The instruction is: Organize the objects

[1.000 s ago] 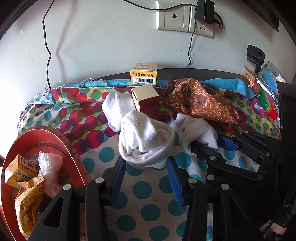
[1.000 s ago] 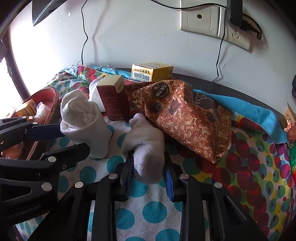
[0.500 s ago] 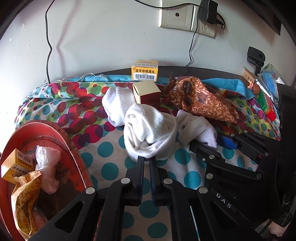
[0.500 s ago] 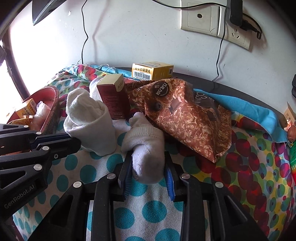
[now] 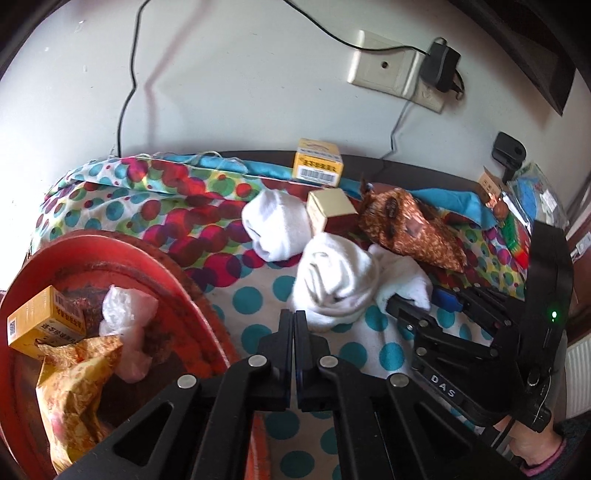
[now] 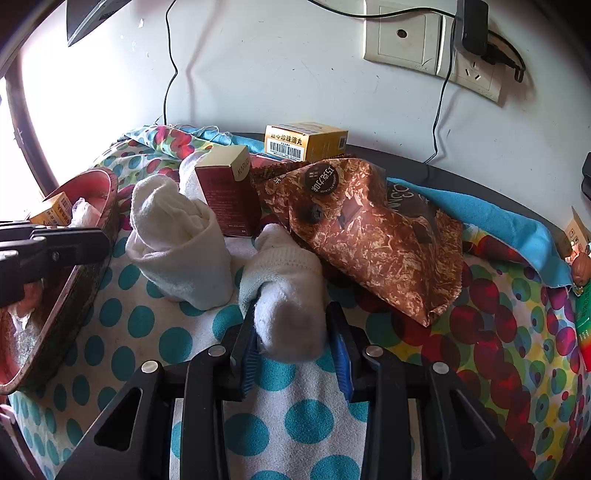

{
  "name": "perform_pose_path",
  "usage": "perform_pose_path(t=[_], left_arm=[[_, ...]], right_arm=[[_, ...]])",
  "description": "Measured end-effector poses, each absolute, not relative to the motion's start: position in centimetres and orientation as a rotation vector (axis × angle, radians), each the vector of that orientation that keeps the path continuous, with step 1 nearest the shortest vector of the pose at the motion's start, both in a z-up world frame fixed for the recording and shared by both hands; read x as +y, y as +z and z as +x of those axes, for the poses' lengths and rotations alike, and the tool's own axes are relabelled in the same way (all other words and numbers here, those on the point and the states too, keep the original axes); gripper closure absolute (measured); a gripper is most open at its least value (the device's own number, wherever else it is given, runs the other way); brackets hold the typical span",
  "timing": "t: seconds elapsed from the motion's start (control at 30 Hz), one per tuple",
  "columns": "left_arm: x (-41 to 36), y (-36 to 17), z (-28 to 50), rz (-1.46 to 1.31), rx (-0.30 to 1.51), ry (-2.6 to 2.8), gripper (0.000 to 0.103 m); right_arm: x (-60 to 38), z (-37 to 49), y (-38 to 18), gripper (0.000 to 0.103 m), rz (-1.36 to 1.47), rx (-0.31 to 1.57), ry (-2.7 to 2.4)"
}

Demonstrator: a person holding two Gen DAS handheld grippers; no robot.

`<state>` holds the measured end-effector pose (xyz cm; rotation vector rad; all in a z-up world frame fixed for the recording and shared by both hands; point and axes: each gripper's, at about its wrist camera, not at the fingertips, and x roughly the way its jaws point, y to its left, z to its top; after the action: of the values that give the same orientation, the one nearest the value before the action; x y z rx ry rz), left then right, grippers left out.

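The right tongs (image 6: 291, 332) pinch the small white rolled sock (image 6: 286, 291) lying mid-bench on the polka-dot cloth (image 6: 122, 354). The left tongs (image 5: 294, 325) are pressed together on nothing, just short of the larger white rolled sock (image 5: 334, 280). The step in hand looks like sock gathering; next the right tongs likely lift theirs toward the round red tray (image 5: 155, 258) at the left edge (already crowded with a yellow box (image 5: 44, 325)). The brown snack bag (image 6: 369, 229) and dark red carton (image 6: 229, 199) crowd close behind.

A white wall (image 6: 277, 74) with a socket plate (image 6: 402, 33); daylight enters at left.
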<state>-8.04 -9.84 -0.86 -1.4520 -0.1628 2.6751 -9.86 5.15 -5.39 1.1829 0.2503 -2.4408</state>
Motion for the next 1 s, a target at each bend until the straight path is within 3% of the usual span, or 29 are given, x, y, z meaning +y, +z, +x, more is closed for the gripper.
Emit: perform_pose_path(t=[0.4, 1.0], left_arm=[[-9.8, -1.4, -7.8, -1.531, -0.136, 2.639, 0.103], [-10.6, 1.7, -6.5, -1.513, -0.090, 2.738, 0.103]], right_arm=[[5.1, -10.0, -5.5, 0.066, 1.185, 0.254, -2.443], [5.4, -10.3, -5.8, 0.063, 1.186, 0.254, -2.448]])
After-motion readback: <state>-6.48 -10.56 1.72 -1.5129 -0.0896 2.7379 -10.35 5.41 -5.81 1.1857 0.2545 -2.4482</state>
